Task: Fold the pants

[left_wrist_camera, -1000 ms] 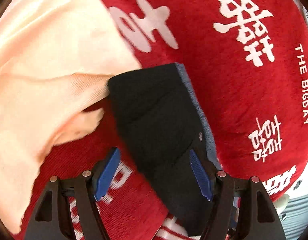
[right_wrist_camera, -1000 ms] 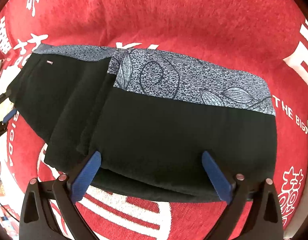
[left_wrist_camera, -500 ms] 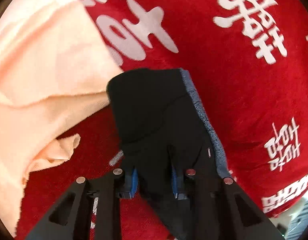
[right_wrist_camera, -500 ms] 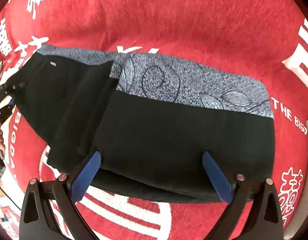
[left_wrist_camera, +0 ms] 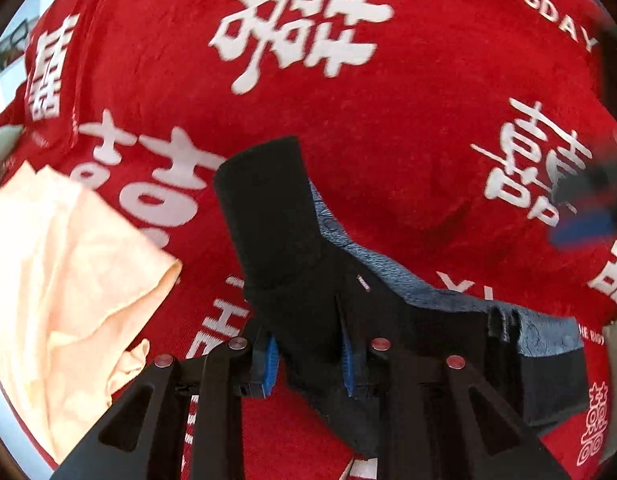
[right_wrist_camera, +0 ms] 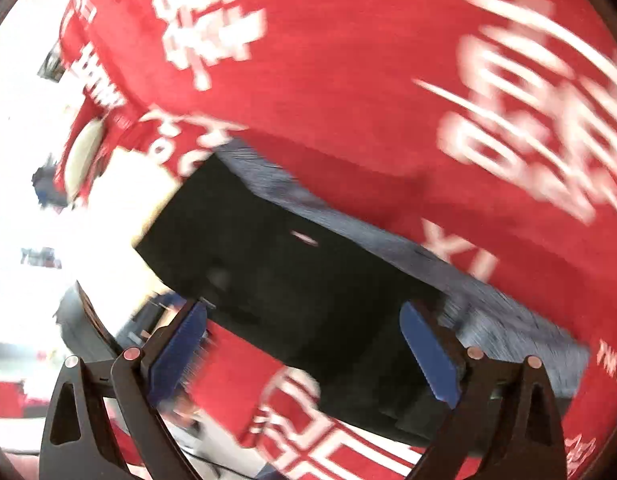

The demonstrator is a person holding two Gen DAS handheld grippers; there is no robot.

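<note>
Left hand-held gripper [left_wrist_camera: 310,362]: its jaws have just been closing, and the blue pads now pinch a bunched edge of the black pants [left_wrist_camera: 308,292]. Fabric rises ahead of the jaws in a stiff upright fold. The pants have a grey patterned waistband [left_wrist_camera: 392,276] and lie on the red blanket [left_wrist_camera: 408,128] with white characters. Peach cloth [left_wrist_camera: 64,280] lies left, just beside. Right hand-held gripper [right_wrist_camera: 304,354]: jaws spread wide over the pants, pads clear of the fabric; view blurred.

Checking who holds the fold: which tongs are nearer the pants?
Left. The left tongs pinch the pants; the right tongs stand open above them.
</note>
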